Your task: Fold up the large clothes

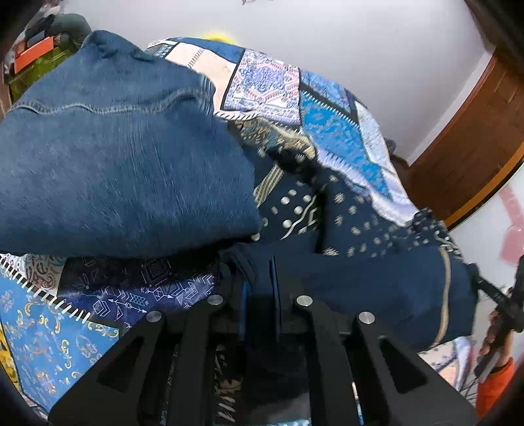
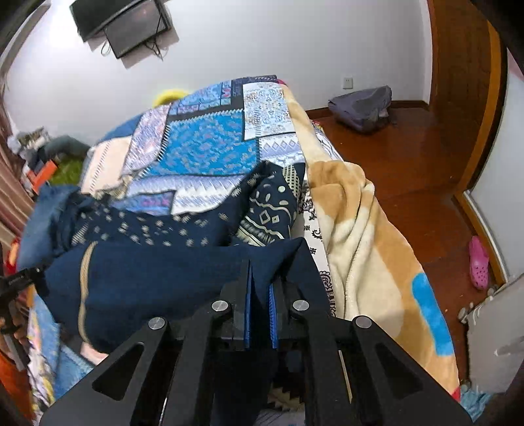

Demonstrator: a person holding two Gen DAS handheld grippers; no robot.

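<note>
One navy garment [image 2: 157, 278], one jeans [image 1: 114, 157], one blanket [image 2: 360, 229], one slipper [image 2: 478, 262].

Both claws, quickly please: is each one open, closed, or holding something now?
Left claw: closed on the dark blue garment.
Right claw: closed on the same dark blue garment.

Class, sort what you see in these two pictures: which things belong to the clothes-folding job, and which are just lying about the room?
Belongs to the job:
- navy patterned garment, clamped by both grippers
- left gripper
- right gripper
- folded jeans
- patchwork bedspread, the folding surface

Just lying about:
- beige blanket
- pink shoe
- grey bag
- wall screen
</note>
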